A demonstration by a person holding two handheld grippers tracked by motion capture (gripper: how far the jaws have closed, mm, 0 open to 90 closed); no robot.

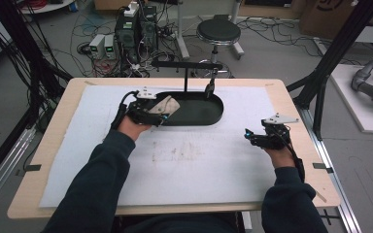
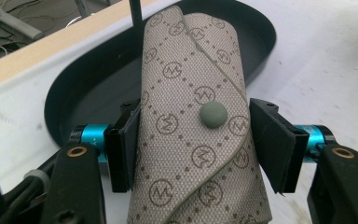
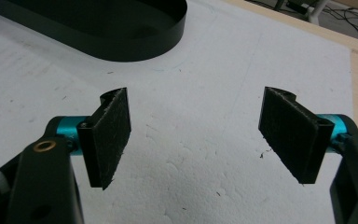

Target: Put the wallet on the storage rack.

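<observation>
Left of centre, the left gripper [image 1: 148, 114] pinches a patterned pouch [image 2: 196, 126] over the black tray [image 1: 209, 116], seemingly to drop it in; right gripper [image 1: 267, 138] waits, jaws wide.

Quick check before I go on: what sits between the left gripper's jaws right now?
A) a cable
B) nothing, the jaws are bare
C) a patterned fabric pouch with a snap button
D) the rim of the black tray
C: in the left gripper view the patterned pouch lies between the left gripper jaws, above the black tray.

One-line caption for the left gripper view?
Left gripper jaws flank a monogrammed beige pouch with a snap button, above the black oval tray.
</observation>
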